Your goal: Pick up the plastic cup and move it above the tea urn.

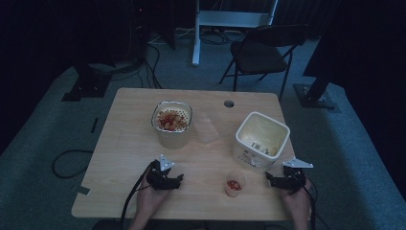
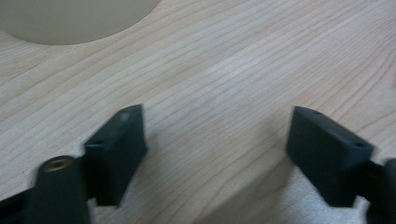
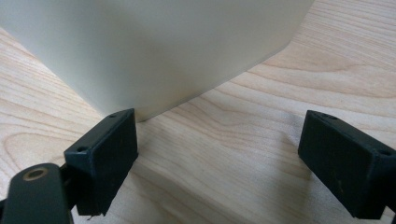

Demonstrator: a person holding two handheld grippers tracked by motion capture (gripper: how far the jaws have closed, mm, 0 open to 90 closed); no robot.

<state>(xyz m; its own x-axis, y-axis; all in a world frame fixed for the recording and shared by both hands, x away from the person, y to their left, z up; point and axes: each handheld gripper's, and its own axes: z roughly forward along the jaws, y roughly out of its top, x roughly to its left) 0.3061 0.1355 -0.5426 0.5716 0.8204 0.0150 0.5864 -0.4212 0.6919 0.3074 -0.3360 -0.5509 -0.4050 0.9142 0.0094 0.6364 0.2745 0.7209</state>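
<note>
- Both grippers are resting low at the near edge of the wooden table (image 1: 129,143), each held in one of the person's hands.
- Left gripper (image 1: 179,178) is sitting at about 7 o'clock from the table's middle; in the left gripper view its (image 2: 215,140) jaws are standing wide apart with only bare wood grain between them, and a pale rounded container wall (image 2: 70,21) is showing at 11 o'clock.
- Right gripper (image 1: 268,177) is lying at about 4 o'clock; in the right gripper view its (image 3: 219,149) jaws are also spread wide, gripping nothing, and are pointing at the foot of the white tub (image 3: 154,51), which is filling the upper part of that view.
- White tub (image 1: 262,140) is standing upright at 3 o'clock, just beyond the right gripper, open-topped, with something small inside that is too dim to tell.
- Round bowl (image 1: 172,123) holding red and yellow pieces is sitting at 12 o'clock, beyond the left gripper.
- Small clear cup (image 1: 235,184) with something red in it is standing between the two grippers, nearer the right one.
- Clear lid-like piece (image 1: 207,127) is lying between bowl and tub.
- Folding chair (image 1: 261,52) is standing beyond the table.
</note>
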